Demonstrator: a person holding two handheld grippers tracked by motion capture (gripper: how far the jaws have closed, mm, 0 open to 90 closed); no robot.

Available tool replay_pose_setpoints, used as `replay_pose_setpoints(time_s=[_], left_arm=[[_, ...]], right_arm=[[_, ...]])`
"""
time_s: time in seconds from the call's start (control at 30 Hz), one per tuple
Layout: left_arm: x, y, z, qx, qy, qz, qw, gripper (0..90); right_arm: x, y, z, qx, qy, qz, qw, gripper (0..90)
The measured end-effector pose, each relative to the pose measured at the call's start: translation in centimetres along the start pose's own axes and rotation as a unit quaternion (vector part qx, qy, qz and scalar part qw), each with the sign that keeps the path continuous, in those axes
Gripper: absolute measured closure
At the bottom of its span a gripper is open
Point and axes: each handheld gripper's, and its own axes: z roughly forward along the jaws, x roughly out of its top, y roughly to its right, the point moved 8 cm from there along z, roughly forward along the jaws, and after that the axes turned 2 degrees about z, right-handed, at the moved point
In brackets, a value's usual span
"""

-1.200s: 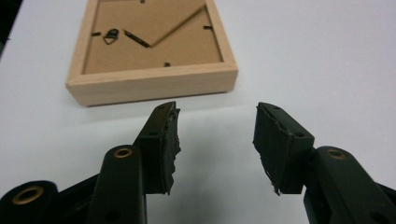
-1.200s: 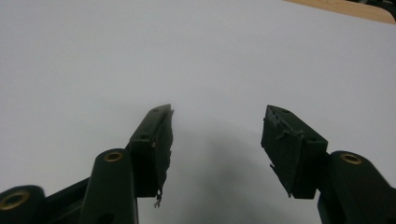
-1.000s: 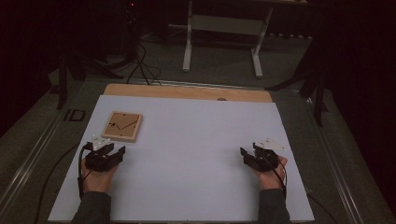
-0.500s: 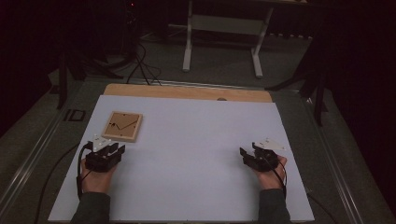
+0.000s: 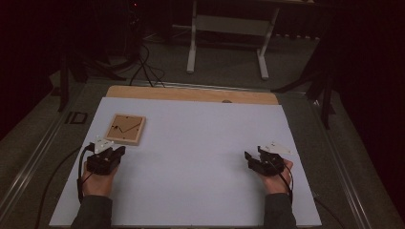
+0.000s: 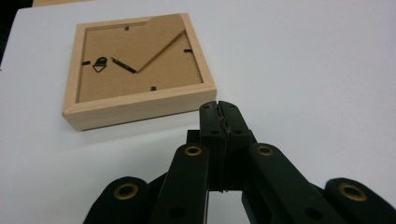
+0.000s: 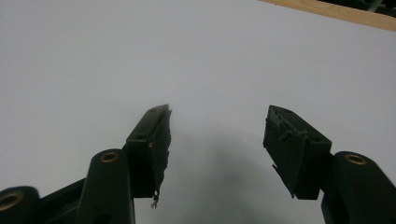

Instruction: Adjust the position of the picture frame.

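Observation:
A small wooden picture frame lies back-side up on the white sheet at the left; its cardboard backing, folded stand and hanger show in the left gripper view. My left gripper rests just below the frame, pointing at it, jaws pressed together with nothing between them. My right gripper sits at the right side of the sheet, far from the frame. Its jaws stand apart over bare white surface.
The white sheet covers most of a wooden table whose far edge shows. Beyond it stand a white stand's legs and floor cables. A person's hands hold both grippers from the near edge.

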Motion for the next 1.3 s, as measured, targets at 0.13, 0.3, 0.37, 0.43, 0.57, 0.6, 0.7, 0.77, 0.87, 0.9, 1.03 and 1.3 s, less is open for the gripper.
replay_pose_setpoints(time_s=[0.13, 0.3, 0.37, 0.43, 0.57, 0.6, 0.7, 0.77, 0.87, 0.9, 1.03, 1.3], left_arm=[[0.3, -0.4, 0.0, 0.004, -0.002, 0.002, 1.0, 89.4], [1.0, -0.8, 0.0, -0.001, 0.0, 0.002, 1.0, 89.4], [1.4, -0.9, 0.2, -0.002, 0.0, 0.007, 1.0, 89.4], [1.7, -1.0, 0.4, -0.003, 0.0, 0.006, 1.0, 89.4], [2.6, -1.7, 0.9, 0.004, -0.001, 0.008, 1.0, 89.4], [2.7, -1.8, 1.0, 0.005, -0.001, 0.008, 1.0, 89.4], [3.2, -2.1, 1.6, 0.009, -0.002, 0.011, 0.9999, 89.4], [3.5, -2.2, 2.2, 0.011, -0.006, 0.013, 0.9998, 89.4], [3.7, -2.2, 2.7, 0.012, -0.008, 0.016, 0.9998, 89.4], [3.8, -2.2, 3.1, 0.012, -0.009, 0.018, 0.9997, 89.4], [3.9, -2.2, 4.1, 0.011, -0.015, 0.021, 0.9996, 89.4], [4.1, -1.8, 6.0, 0.01, -0.03, 0.029, 0.9991, 89.4]], right_arm=[[-0.1, 0.1, 0.0, -0.002, -0.001, 0.002, 1.0, 40.2], [-0.2, 0.3, 0.0, -0.003, -0.001, 0.004, 1.0, 39.1], [-0.2, 0.3, 0.1, -0.004, -0.003, 0.005, 1.0, 37.9], [-0.2, 0.2, 0.1, -0.002, -0.005, 0.006, 1.0, 37.4], [-0.3, 0.3, 0.1, -0.004, -0.005, 0.005, 1.0, 36.6], [-0.3, 0.4, 0.2, -0.004, -0.005, 0.005, 1.0, 36.5], [-0.3, 0.5, 0.2, -0.004, -0.004, 0.006, 1.0, 36.3], [-0.3, 0.5, 0.2, -0.005, -0.004, 0.007, 1.0, 36.2], [-0.3, 0.5, 0.3, -0.004, -0.006, 0.006, 1.0, 36.0], [-0.3, 0.5, 0.3, -0.004, -0.006, 0.006, 1.0, 36.0], [-0.3, 0.4, 0.3, -0.004, -0.007, 0.004, 1.0, 35.9], [-0.4, 0.5, 0.3, -0.003, -0.009, 0.005, 0.9999, 35.5]])
